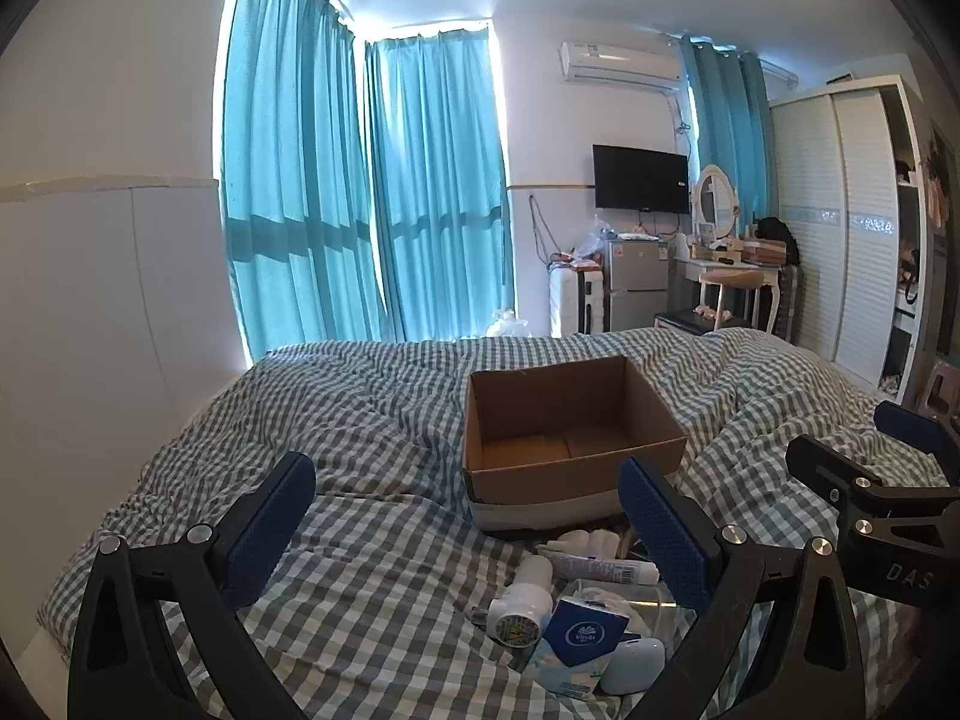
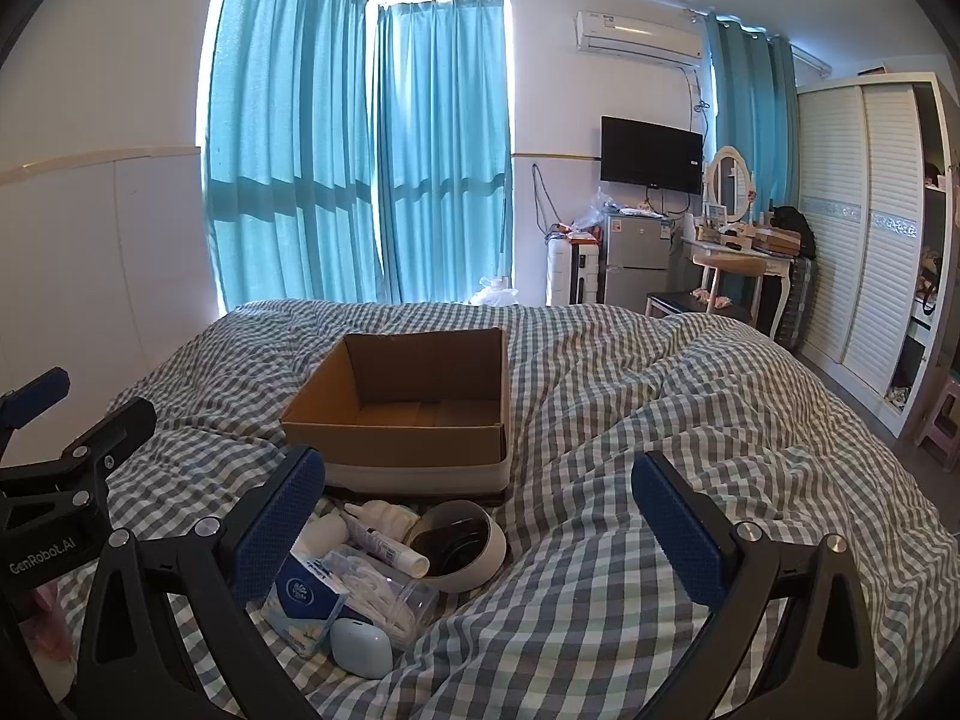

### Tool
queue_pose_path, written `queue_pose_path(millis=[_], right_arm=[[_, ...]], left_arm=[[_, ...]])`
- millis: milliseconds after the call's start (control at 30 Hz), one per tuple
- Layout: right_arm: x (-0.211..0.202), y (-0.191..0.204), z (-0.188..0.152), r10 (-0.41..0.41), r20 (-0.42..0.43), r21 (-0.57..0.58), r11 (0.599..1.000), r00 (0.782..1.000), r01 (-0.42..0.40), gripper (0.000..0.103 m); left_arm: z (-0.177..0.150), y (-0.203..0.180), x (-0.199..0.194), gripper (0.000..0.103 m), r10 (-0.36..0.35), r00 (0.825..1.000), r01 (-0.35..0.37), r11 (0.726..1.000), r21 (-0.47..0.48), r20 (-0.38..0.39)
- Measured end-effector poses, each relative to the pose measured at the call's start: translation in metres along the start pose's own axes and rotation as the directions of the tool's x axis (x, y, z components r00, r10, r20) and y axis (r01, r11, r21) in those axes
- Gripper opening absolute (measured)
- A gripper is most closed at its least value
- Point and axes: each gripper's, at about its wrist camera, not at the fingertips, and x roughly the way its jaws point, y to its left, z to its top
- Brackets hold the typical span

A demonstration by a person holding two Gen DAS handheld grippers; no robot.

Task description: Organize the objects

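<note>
1. Well, both grippers hang over the bed (image 2: pixel 630 396), tipped a little downward, side by side.
2. The left gripper (image 1: pixel 468 522) has its jaws spread wide, nothing between them but checked quilt and the near clutter.
3. The right gripper (image 2: pixel 480 522) is the same: jaws spread wide, holding nothing.
4. A cardboard box (image 2: pixel 414 408) sits open on the quilt, ahead of both grippers, with nothing in it.
5. Just in front of the box lies a small heap of things, all touching or nearly so.
6. In the heap: a blue tissue pack (image 2: pixel 309 600), a small white pebble-shaped gadget (image 2: pixel 362 645) beside it, and a clear tub of white cable (image 2: pixel 390 597).
7. A tube (image 2: pixel 384 543) lies slanted across the middle, and a white bowl with a dark inside (image 2: pixel 462 546) rests tilted to its right.
8. A white plug adapter (image 1: pixel 522 600) lies on its side at the heap's left edge.
9. Teal curtains (image 2: pixel 360 150) hang behind the bed.
</note>
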Motion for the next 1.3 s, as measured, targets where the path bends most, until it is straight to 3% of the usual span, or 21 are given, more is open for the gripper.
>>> queue_pose_path(millis=[1300], right_arm=[[-0.0003,0.0070,-0.0024,0.008,-0.015,-0.023,1.000,1.000,-0.008,0.103]], left_arm=[[0.0005,0.0021,-0.0020,0.103,0.005,1.000,-0.005,1.000,-0.002,-0.002]])
